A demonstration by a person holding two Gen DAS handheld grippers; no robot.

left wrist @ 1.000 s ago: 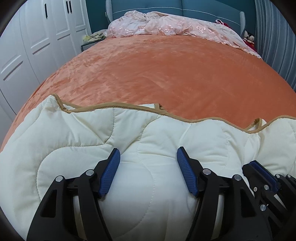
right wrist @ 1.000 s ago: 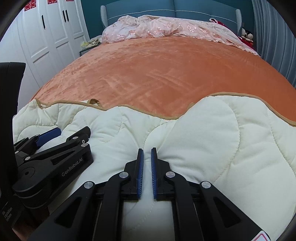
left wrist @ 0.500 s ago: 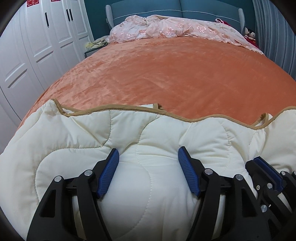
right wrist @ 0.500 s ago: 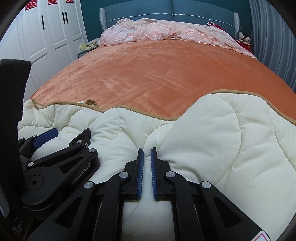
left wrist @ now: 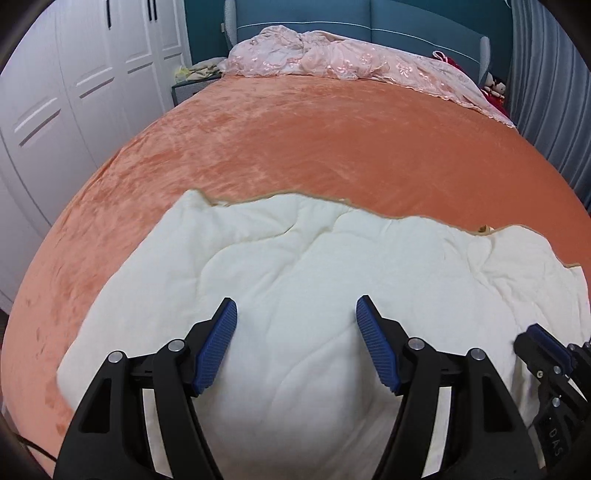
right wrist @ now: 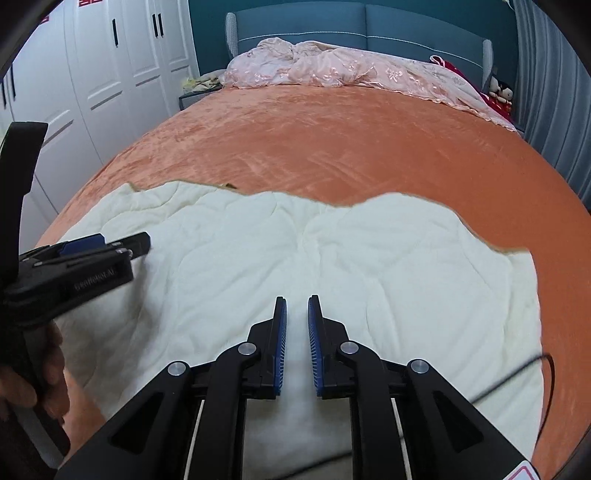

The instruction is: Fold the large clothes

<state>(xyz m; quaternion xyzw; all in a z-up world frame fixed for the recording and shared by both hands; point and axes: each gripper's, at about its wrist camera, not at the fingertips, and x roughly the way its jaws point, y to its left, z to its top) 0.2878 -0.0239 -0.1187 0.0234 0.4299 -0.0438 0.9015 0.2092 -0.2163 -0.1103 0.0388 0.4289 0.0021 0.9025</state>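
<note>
A cream quilted garment with tan trim (left wrist: 295,266) lies flat on the near part of the orange bed cover (left wrist: 314,140); it also shows in the right wrist view (right wrist: 295,251). My left gripper (left wrist: 295,317) is open and empty, raised above the garment's middle. My right gripper (right wrist: 297,314) hangs above the garment with its jaws a narrow gap apart, holding nothing. The left gripper shows in the right wrist view (right wrist: 110,243) at the left; the right gripper's tip shows in the left wrist view (left wrist: 539,343) at the lower right.
A pink embroidered quilt (left wrist: 351,59) is heaped by the blue headboard (left wrist: 406,26). White wardrobe doors (left wrist: 74,74) line the left side. Grey curtains (left wrist: 546,92) hang at the right. A black cable (right wrist: 535,373) crosses the bed at lower right.
Both grippers have lifted up and back off the garment. The right gripper has opened a little and let go. The garment now lies flatter and further below.
</note>
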